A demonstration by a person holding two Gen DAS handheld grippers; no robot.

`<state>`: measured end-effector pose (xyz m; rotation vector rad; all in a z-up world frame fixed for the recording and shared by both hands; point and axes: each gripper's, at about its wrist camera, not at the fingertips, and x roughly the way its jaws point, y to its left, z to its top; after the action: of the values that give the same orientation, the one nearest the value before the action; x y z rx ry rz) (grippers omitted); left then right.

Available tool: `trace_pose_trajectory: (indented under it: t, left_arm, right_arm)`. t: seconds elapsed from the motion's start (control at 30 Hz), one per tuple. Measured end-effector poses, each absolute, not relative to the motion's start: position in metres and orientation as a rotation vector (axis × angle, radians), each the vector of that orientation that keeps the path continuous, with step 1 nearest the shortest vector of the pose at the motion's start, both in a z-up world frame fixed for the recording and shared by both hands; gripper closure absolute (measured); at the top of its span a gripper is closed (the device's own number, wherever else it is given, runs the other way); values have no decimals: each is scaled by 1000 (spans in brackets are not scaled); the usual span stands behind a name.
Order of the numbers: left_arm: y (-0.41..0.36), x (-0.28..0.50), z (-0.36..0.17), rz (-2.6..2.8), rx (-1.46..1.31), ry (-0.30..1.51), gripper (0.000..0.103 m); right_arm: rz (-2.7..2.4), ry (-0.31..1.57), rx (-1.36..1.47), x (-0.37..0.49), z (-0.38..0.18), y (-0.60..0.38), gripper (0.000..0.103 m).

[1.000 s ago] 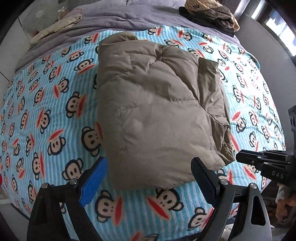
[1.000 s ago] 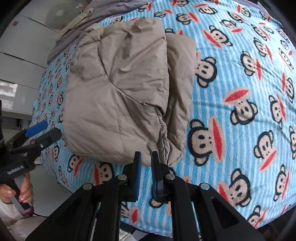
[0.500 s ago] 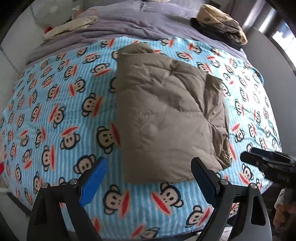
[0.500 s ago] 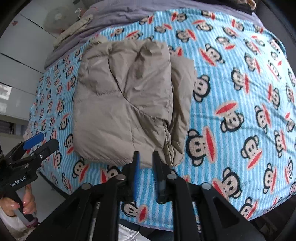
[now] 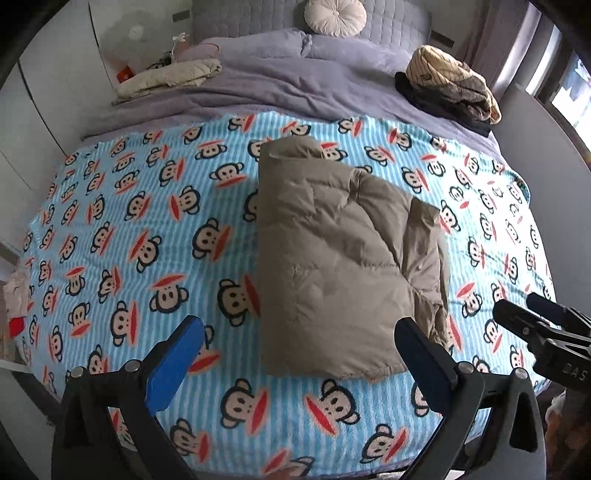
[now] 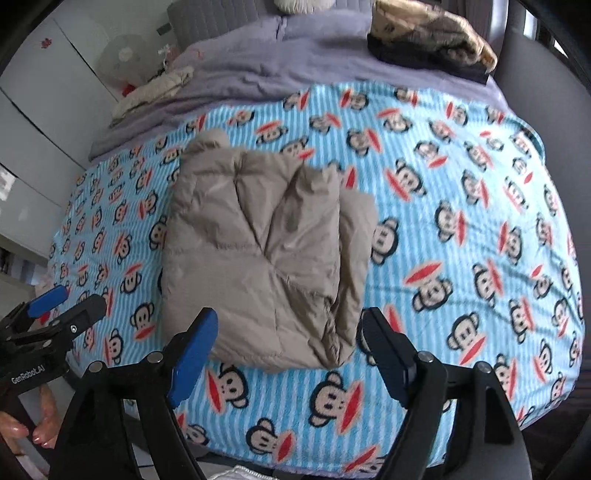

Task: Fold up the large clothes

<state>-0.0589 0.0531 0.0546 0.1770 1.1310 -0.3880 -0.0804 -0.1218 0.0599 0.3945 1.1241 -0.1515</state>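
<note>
Folded jacket [image 5: 340,266] lies on blanket [image 5: 147,221] (both grippers empty, opening).

Monkey-print blanket [image 5: 147,229]; grey duvet [image 5: 280,85]; round cushion [image 5: 334,16]; clothes pile [image 5: 448,86].

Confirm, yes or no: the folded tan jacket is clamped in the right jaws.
No: the opening right gripper hangs above the folded tan jacket, nothing between its jaws.

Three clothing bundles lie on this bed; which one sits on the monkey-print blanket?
The folded tan puffy jacket; the cream bundle and the striped-and-black pile both lie on the purple duvet beyond.
</note>
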Motion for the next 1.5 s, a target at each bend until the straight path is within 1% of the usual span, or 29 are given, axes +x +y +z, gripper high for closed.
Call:
trace_pose_trajectory:
  t: [0.03,0.07,0.2,0.53,1.5]
  left_arm:
    - [53,-60,58,-387,175,1122,0]
    - [53,-60,60,-384,174,1114,0]
    - [53,-63,67,-357,184,1089,0]
    - [55,-69,87,-341,186,1014,0]
    - [49,-68,88,-352,192,1020,0]
  right_arm:
    - [-160,1105,388,-81,64,-122,9]
    - [-169,1083,383,-82,69,-122,0]
    - [-215,1010,355,-85,85,-122,0]
    - [-277,985,363,-90,101,-127,0]
    - [-289,1007,357,-88,98,-123,0]
